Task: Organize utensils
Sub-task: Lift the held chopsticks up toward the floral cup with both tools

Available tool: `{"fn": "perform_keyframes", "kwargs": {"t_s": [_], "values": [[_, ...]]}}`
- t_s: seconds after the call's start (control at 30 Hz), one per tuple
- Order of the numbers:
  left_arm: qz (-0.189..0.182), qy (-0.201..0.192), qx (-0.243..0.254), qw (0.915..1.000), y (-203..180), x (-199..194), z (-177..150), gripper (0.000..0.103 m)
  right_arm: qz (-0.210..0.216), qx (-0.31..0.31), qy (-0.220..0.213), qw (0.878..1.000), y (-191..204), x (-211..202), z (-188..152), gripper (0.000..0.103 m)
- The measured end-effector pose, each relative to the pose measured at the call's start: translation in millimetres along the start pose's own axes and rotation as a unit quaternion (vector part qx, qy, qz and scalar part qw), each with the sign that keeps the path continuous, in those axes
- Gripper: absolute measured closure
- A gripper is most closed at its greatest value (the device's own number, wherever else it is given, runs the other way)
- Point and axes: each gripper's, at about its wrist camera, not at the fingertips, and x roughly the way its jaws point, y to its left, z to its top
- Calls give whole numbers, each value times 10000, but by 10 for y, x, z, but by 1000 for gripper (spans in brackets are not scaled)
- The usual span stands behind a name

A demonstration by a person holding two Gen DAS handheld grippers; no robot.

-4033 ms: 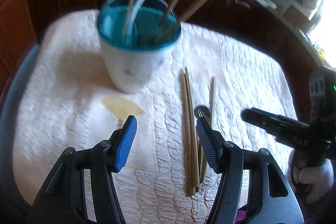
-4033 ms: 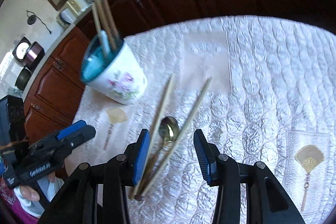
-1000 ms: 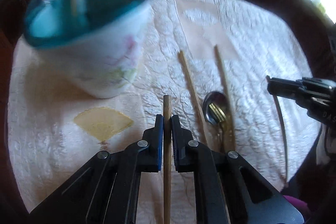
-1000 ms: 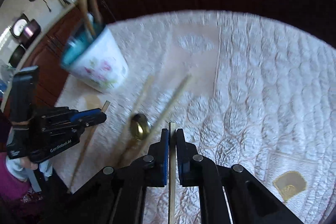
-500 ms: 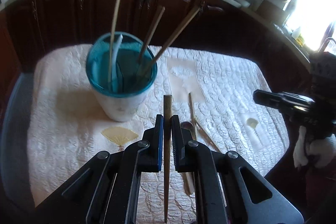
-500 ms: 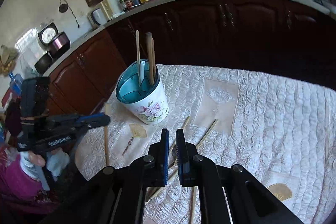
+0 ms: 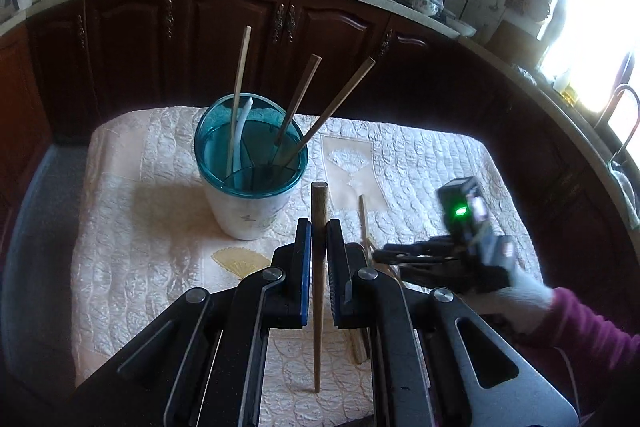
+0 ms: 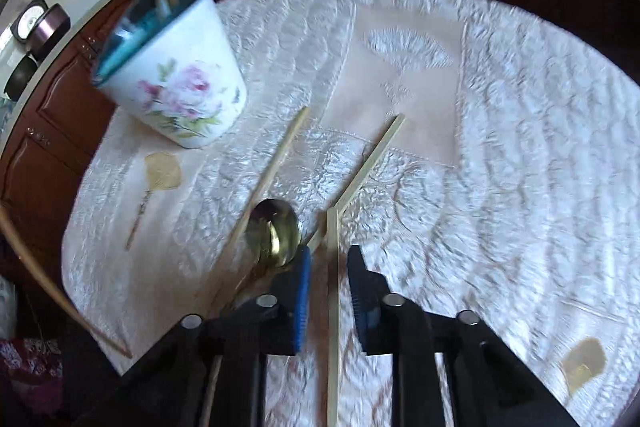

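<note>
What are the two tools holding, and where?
Left tool pinches a wooden chopstick near its thick top end. Right tool holds nothing: a pale chopstick sits between its pads, untouched.

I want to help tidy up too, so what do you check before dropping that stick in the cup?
1. Left gripper clamped on the brown chopstick: ok.
2. Cup standing upright: ok.
3. Free room in the cup's mouth beside the sticks already inside: ok.
4. Right gripper firm on the pale chopstick: not ok, gaps show beside both pads.
5. Path from the brown chopstick to the cup free of the right gripper: ok, it is off to the side.
6. Everything sorted: not ok, a spoon and two more chopsticks lie on the cloth.
</note>
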Motion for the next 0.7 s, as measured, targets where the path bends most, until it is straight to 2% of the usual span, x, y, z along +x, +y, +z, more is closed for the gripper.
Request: {"fn": "perform_keyframes", "kwargs": {"t_s": [0.07, 0.1, 0.3, 0.47, 0.7], "values": [[32, 0, -20, 10000, 8, -8, -10, 97, 121, 109, -88, 9998, -44, -55, -4, 98], [30, -9, -27, 10000, 14, -24, -15, 97, 283, 147, -239, 9992, -55, -187, -21, 98], [15, -105, -62, 9999, 45, -102, 19, 97, 638, 53, -957, 9934, -68, -975, -75, 98], [-34, -233, -60, 9997, 25, -198, 85, 97, 912, -65, -1560, 9835, -5, -1590, -104, 98], [-8, -407, -15, 9992, 17, -375, 194, 97, 1183, -198, -2242, 9671, 284, -2058, 129, 98]]}}
